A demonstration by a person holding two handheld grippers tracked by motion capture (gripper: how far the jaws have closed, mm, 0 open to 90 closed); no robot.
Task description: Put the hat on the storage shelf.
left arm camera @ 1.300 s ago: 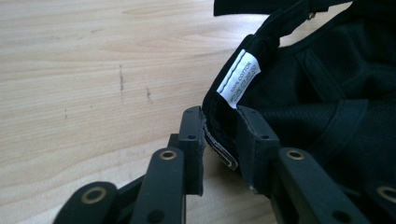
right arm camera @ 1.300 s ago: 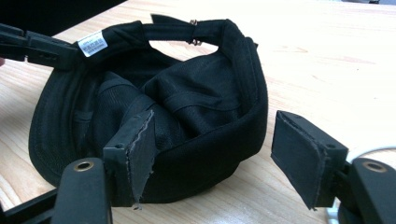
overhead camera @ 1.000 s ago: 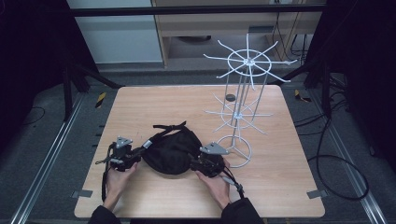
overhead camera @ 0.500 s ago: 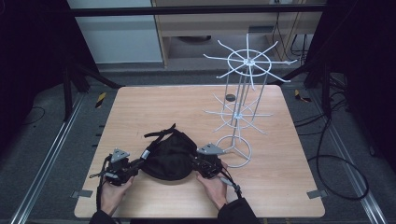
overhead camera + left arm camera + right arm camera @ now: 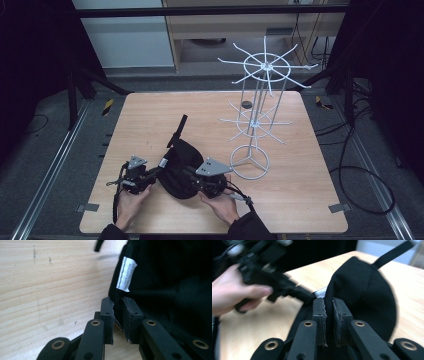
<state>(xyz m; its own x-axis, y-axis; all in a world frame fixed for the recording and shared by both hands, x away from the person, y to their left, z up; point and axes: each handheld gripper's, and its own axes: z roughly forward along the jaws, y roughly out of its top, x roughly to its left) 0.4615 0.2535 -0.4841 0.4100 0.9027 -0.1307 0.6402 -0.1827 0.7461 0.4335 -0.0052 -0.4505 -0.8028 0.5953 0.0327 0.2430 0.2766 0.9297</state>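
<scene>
Holding a black cap (image 5: 182,167) between our two grippers, we have it near the front edge of the wooden table (image 5: 150,115), a little left of the middle. Our left gripper (image 5: 150,176) grips the cap on its left side, and our right gripper (image 5: 197,182) grips it on the right side.

In the left gripper view, the jaws of the left gripper (image 5: 118,312) are narrow and press on the edge of the cap (image 5: 175,285), with the black cloth pinched between the pads. A white label (image 5: 126,273) is sewn inside the cap, just above the jaws. The bare wood of the table (image 5: 50,285) is on the left of that view.

In the right gripper view, the right gripper (image 5: 329,310) has just been closing its jaws, and now the edge of the cap (image 5: 364,290) is pinched between the pads. Behind it we see our left hand (image 5: 234,295) with its gripper, a little blurred, touching the far side of the cap.

A black strap (image 5: 177,131) goes out from the cap toward the back of the table and seems to point up a little. A white wire rack (image 5: 260,107) stands on the right half of the table, and its round base (image 5: 249,162) is just beside our right gripper. A small dark round thing (image 5: 246,104) lies far back on the table, near the rack.
</scene>
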